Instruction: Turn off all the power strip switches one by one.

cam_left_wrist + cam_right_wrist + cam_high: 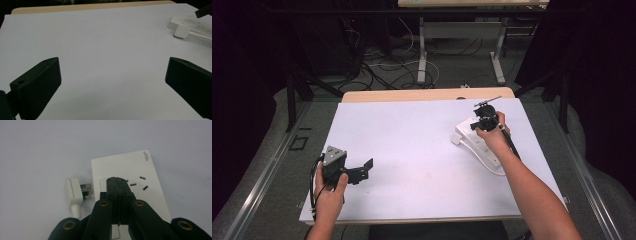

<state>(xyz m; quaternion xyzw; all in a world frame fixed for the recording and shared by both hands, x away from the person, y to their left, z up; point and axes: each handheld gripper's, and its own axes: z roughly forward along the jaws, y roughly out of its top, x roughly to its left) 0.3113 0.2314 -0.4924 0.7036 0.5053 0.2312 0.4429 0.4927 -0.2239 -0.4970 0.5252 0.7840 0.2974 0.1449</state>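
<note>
Right gripper [117,180]: jaws clenched, tips set over flat white plastic power strip [150,185]. Left gripper [112,82]: jaws released. Boxy white plug [73,192] laid beside strip.

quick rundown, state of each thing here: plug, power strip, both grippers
plug: unplugged, lying on its side beside the strip, prongs toward it
power strip: flat on the table, visible socket empty
right gripper: shut, tips over the strip, holding nothing
left gripper: open, empty, apart from the strip
</note>
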